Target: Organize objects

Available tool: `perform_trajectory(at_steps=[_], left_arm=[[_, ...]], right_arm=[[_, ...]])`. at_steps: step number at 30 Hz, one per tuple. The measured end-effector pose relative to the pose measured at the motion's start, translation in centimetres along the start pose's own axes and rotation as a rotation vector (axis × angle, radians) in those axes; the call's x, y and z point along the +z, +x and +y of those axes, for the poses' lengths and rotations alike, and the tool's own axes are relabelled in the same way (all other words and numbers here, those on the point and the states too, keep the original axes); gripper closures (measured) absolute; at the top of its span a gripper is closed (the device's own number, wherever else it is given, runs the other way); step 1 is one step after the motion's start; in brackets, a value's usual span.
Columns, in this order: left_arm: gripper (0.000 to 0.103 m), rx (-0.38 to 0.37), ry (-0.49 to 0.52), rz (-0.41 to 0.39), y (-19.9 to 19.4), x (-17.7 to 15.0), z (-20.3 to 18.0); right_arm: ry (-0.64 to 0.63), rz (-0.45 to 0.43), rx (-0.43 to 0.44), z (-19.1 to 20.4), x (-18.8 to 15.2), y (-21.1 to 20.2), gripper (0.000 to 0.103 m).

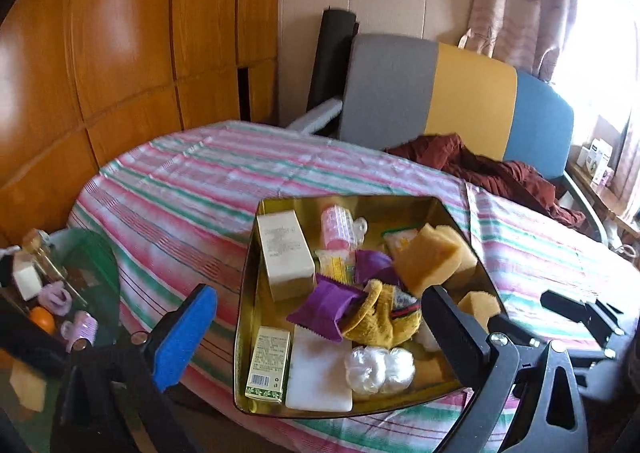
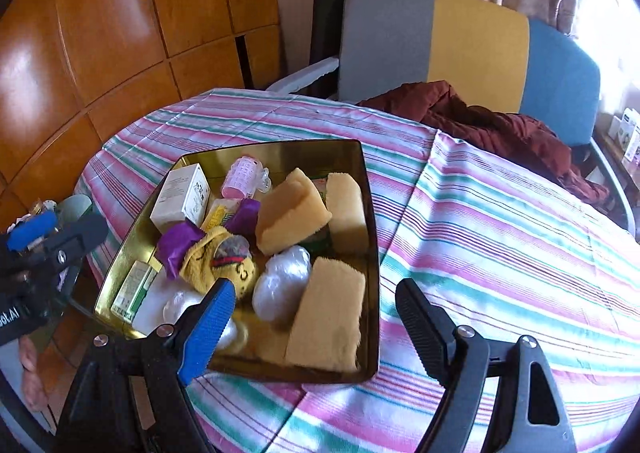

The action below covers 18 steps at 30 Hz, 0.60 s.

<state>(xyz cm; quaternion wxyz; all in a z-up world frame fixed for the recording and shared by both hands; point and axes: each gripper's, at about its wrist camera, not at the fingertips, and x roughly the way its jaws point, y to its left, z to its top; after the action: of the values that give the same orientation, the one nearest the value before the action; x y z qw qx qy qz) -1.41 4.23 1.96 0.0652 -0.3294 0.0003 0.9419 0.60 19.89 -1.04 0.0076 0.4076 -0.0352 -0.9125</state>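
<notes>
Left wrist view: we see our left gripper (image 1: pixel 320 329) with fingers spread wide and nothing between the pads, the gold tray (image 1: pixel 256 253) of sponges, boxes and wrappers lying just beyond and between them on the striped desk (image 1: pixel 180 181). Our right gripper (image 2: pixel 316 321) likewise has fingers apart and empty, hovering over the tray's near right corner by a yellow sponge (image 2: pixel 328 313).

Both wrist views look steeply down, sharing the gold tray (image 1: pixel 256 249).
</notes>
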Motion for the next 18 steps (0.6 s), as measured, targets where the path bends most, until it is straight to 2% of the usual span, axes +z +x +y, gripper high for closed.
perform_trajectory(at_steps=[6, 18], left_arm=[[0.000, 0.078, 0.031, -0.062, -1.9, -0.3, -1.4], [0.000, 0.026, 0.040, -0.022, -2.1, -1.1, -2.8]], right_arm=[[0.005, -0.020, -0.014, -0.1, -0.9, -1.1, 0.019], [0.043, -0.041, -0.036, -1.1, -1.6, -2.2, 0.019]])
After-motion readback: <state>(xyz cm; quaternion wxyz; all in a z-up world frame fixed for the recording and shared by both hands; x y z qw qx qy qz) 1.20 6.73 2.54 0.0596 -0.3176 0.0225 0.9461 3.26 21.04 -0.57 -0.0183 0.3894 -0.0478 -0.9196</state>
